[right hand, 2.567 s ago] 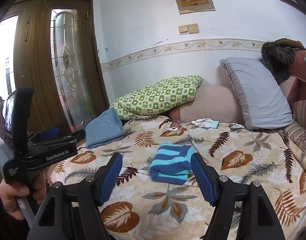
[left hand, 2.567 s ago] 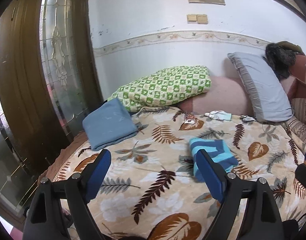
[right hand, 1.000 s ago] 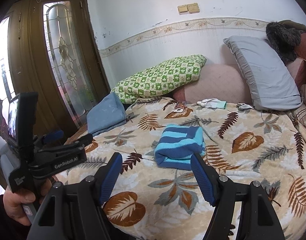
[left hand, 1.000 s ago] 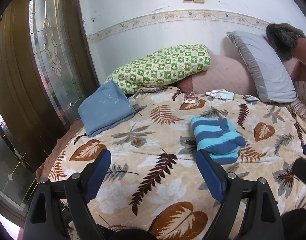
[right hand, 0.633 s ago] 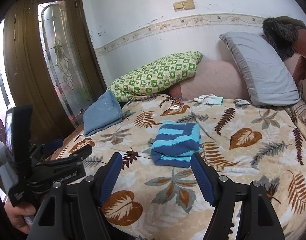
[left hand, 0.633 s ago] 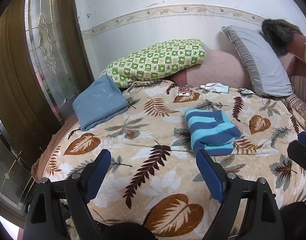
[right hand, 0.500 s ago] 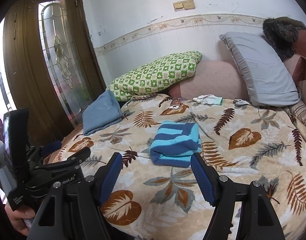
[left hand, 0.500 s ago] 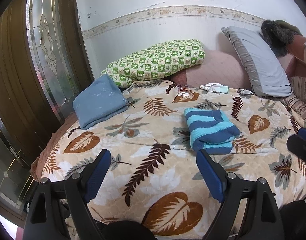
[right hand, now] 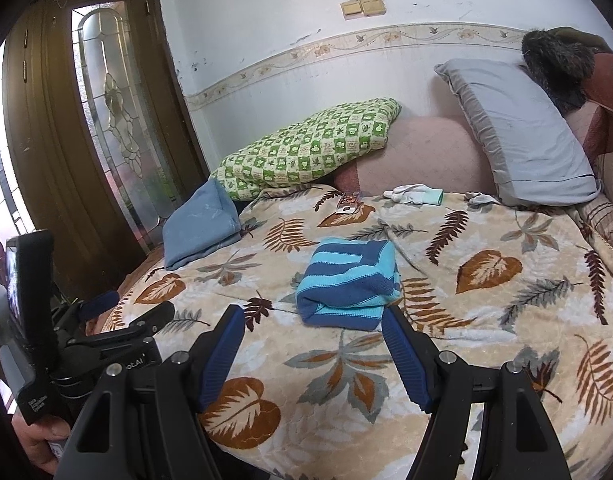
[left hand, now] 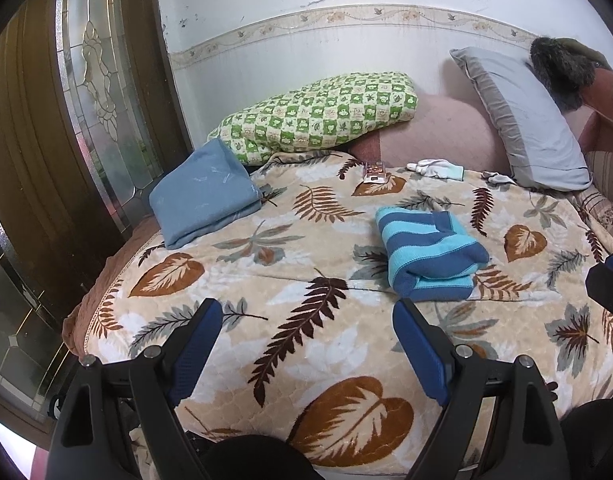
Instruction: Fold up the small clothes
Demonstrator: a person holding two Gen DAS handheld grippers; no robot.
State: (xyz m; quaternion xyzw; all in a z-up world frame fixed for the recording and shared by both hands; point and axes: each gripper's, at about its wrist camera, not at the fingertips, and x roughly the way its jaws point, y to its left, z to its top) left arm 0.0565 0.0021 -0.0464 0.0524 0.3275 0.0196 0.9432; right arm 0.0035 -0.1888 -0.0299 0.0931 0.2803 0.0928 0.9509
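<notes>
A folded garment with light and dark blue stripes [left hand: 428,254] lies on the leaf-patterned bedspread [left hand: 306,280], also in the right wrist view [right hand: 348,282]. My left gripper [left hand: 306,350] is open and empty, held back from the bed's near edge, with the garment ahead to its right. My right gripper [right hand: 312,350] is open and empty, just short of the garment. The left gripper's body shows at the left of the right wrist view [right hand: 86,344].
A folded blue blanket [left hand: 204,196] lies at the bed's left. A green checked pillow [left hand: 318,114], a grey pillow [left hand: 522,120], small white gloves [left hand: 436,168] and a small packet [left hand: 374,172] are at the back. A glass-panelled door [left hand: 102,92] stands left.
Both grippers have drawn back from the bed and lifted a little, so the folded striped garment sits farther ahead. Both stayed open and empty.
</notes>
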